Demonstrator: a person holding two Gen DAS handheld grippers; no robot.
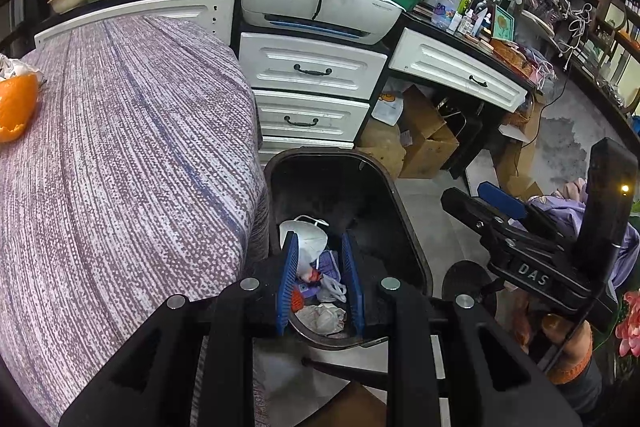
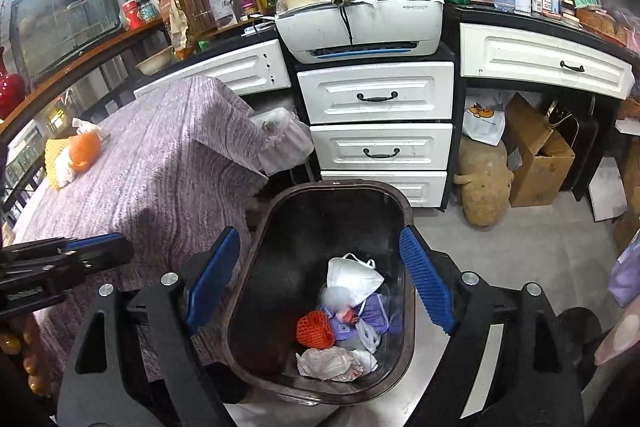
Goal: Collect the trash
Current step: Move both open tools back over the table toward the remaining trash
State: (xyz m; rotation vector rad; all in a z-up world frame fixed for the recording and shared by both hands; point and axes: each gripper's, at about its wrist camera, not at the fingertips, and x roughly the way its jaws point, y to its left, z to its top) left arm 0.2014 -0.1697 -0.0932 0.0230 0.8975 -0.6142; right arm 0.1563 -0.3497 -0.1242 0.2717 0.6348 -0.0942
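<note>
Trash already fills the bottom of the dark plastic bin [image 1: 400, 211] in the left wrist view: a white face mask [image 1: 306, 233] and crumpled wrappers lie there, seen between the blue pads of the left tool [image 1: 320, 281], which hangs over the bin released and empty. An orange peel [image 1: 16, 107] remains on the purple striped cloth surface [image 1: 132, 155]. In the right wrist view, the right tool [image 2: 320, 285] gapes wide over the same bin [image 2: 336, 187], holding nothing, above an orange net [image 2: 315, 329]; peel [image 2: 84, 151] and white scraps beside it, well apart from the bin, look left to collect.
</note>
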